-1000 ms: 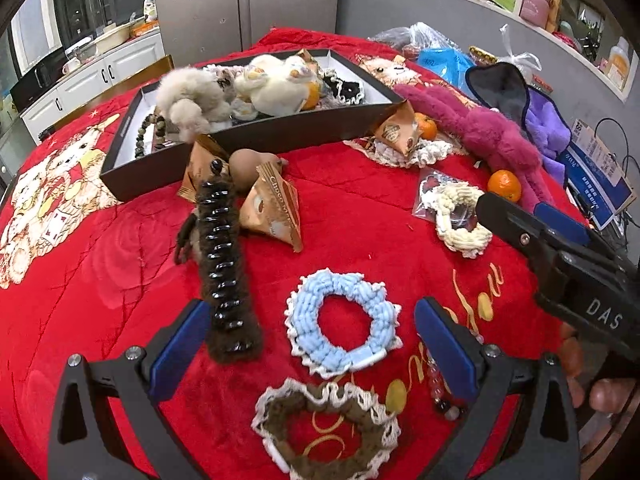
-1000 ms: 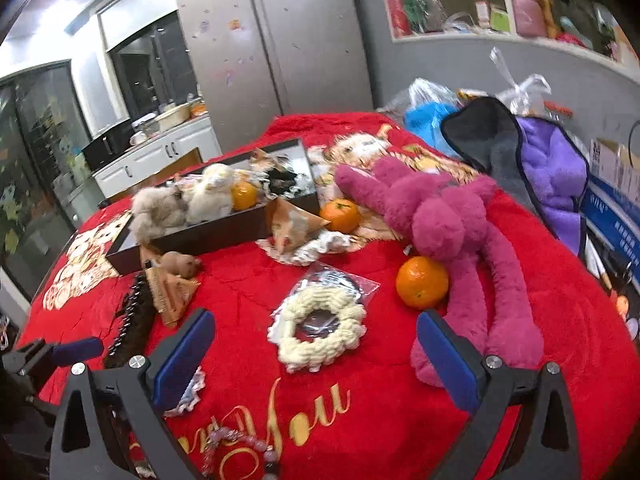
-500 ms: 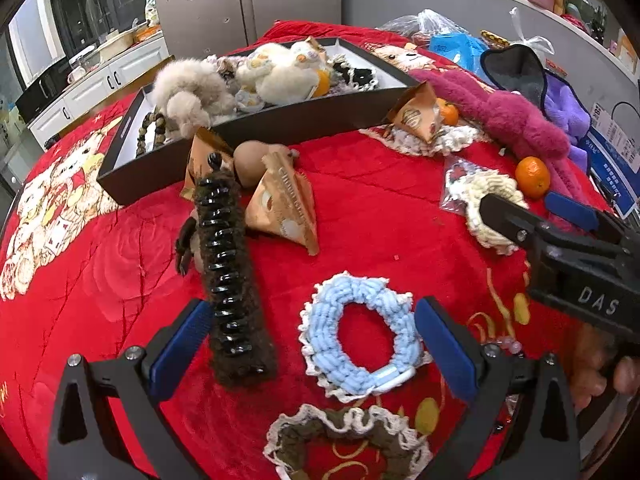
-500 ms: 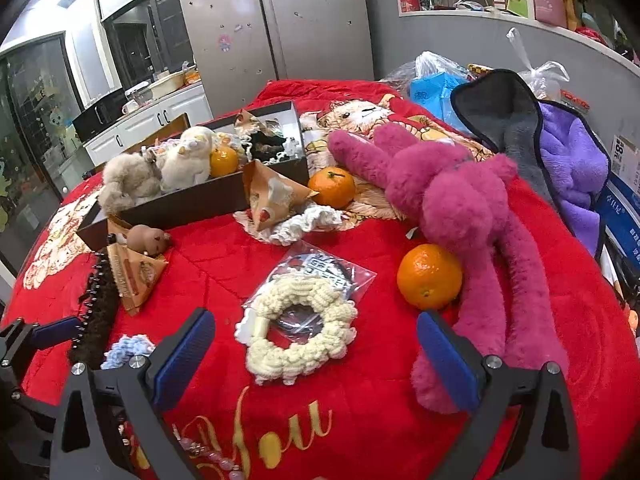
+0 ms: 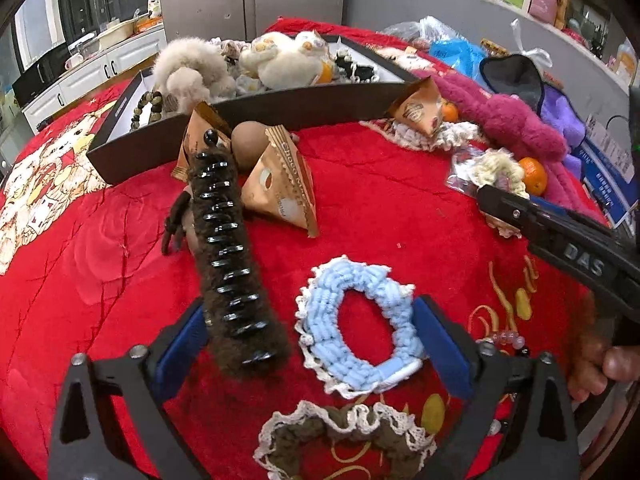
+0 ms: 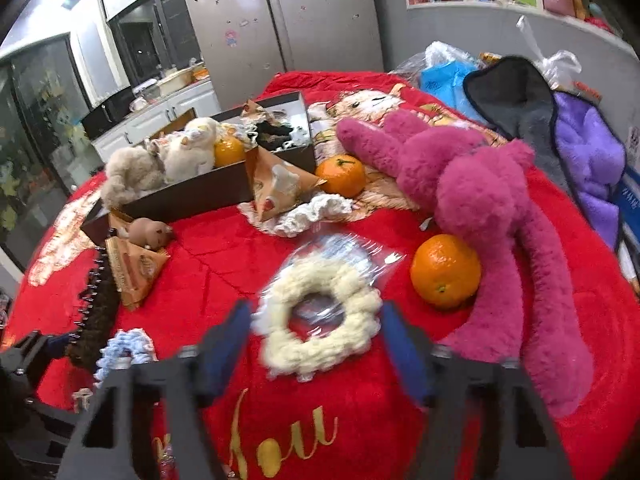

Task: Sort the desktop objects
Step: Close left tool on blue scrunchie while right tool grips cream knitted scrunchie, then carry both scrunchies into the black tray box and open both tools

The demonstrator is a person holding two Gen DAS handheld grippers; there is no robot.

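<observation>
Blue scrunchie (image 5: pixel 358 326) beside furry hair clip (image 5: pixel 232 256)

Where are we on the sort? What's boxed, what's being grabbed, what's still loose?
Boxed: two plush toys, an orange and beads sit in the black box. In hand: the right gripper is closing around the cream scrunchie; the left gripper is closing around the blue scrunchie and hair clip. Left: snack packets, loose oranges, pink plush, brown scrunchie.
</observation>
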